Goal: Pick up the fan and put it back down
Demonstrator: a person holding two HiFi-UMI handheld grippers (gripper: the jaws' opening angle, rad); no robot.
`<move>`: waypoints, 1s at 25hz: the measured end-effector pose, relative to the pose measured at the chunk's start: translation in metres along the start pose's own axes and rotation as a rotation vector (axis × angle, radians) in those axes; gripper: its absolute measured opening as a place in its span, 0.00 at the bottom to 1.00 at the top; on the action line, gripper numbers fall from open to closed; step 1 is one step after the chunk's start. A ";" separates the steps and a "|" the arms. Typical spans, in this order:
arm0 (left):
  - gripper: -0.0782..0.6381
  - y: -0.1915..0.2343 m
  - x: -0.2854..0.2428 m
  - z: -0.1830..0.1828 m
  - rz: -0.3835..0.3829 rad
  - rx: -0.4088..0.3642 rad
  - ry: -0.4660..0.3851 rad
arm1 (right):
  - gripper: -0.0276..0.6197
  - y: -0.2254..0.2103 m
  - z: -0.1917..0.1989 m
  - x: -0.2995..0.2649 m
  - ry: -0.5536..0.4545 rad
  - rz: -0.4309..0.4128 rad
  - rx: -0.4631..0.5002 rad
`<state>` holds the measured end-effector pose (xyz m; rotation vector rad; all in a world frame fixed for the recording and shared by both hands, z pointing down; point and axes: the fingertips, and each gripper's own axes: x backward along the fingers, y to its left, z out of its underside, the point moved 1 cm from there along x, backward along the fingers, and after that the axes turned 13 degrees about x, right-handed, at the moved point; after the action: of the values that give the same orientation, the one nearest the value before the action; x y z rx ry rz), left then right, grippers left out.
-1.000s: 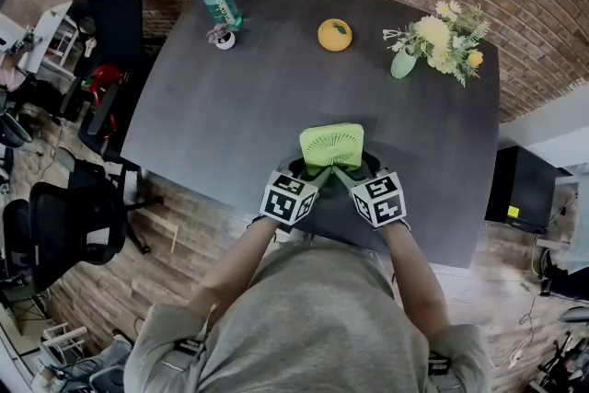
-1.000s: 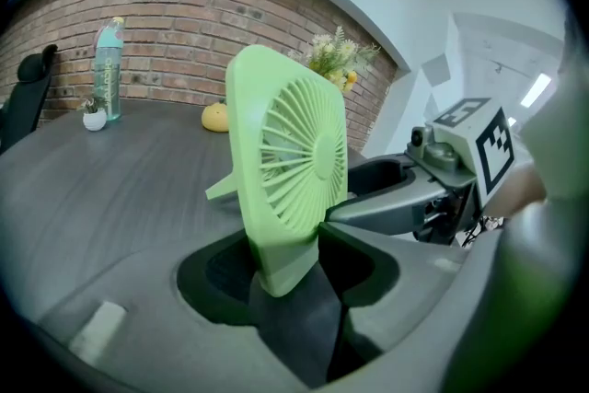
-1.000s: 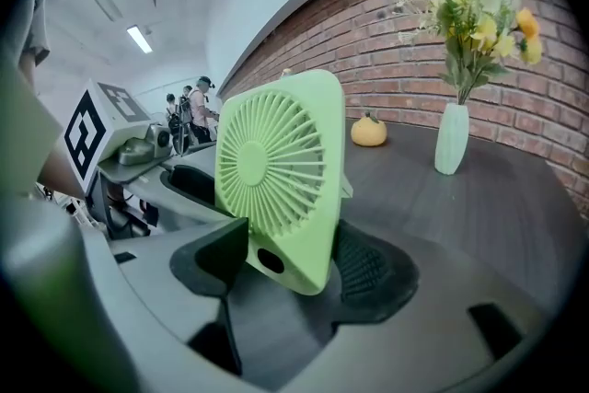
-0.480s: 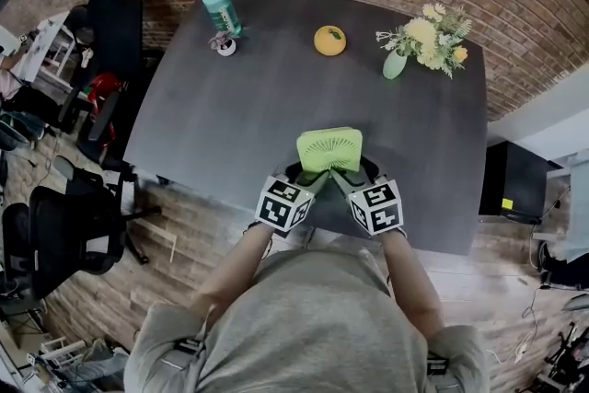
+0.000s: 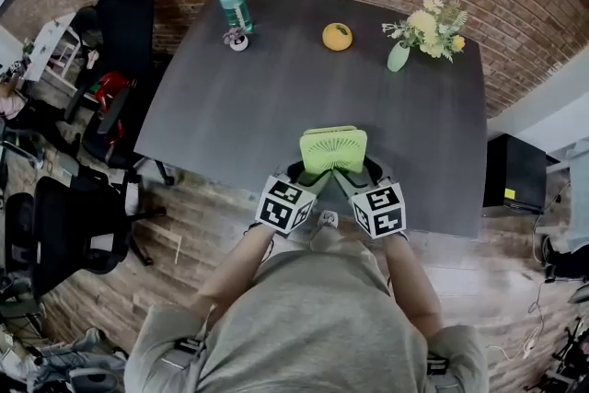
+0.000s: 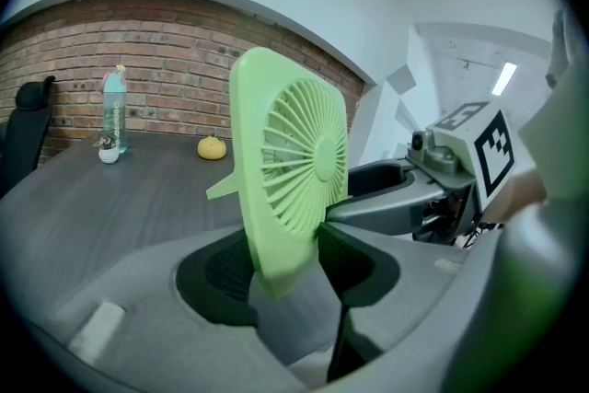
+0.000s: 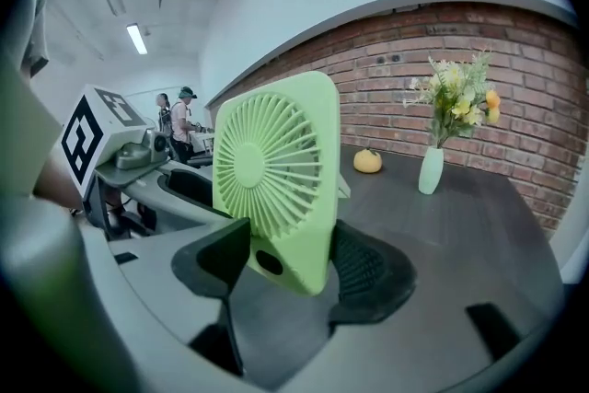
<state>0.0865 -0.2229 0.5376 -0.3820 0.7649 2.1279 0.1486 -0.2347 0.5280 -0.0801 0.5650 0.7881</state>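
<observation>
A light green square fan (image 5: 332,149) is held upright above the near part of the dark table (image 5: 267,97), gripped from both sides. My left gripper (image 5: 308,174) is shut on its lower left edge and my right gripper (image 5: 355,174) on its lower right edge. In the left gripper view the fan (image 6: 290,161) stands between the dark pads of the left gripper (image 6: 287,264), grille facing right. In the right gripper view the fan (image 7: 276,166) sits between the pads of the right gripper (image 7: 281,267), with the table well below it.
At the table's far side stand a teal bottle (image 5: 233,2), a small white object (image 5: 238,41), an orange fruit (image 5: 337,36) and a vase of flowers (image 5: 405,51). Black office chairs (image 5: 64,225) are at the left, a black box (image 5: 511,184) at the right. A brick wall runs behind.
Both grippers have risen with the fan between them and drawn back a little toward the table's near edge. The grip on the fan looks the same.
</observation>
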 end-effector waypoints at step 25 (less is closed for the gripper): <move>0.39 -0.037 0.164 0.099 0.036 -0.084 -0.032 | 0.47 0.178 0.002 0.089 -0.069 0.076 -0.005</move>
<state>0.0143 -0.0428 0.5165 -0.3803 0.6709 2.1995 0.0771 -0.0497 0.5088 -0.0363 0.5034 0.8628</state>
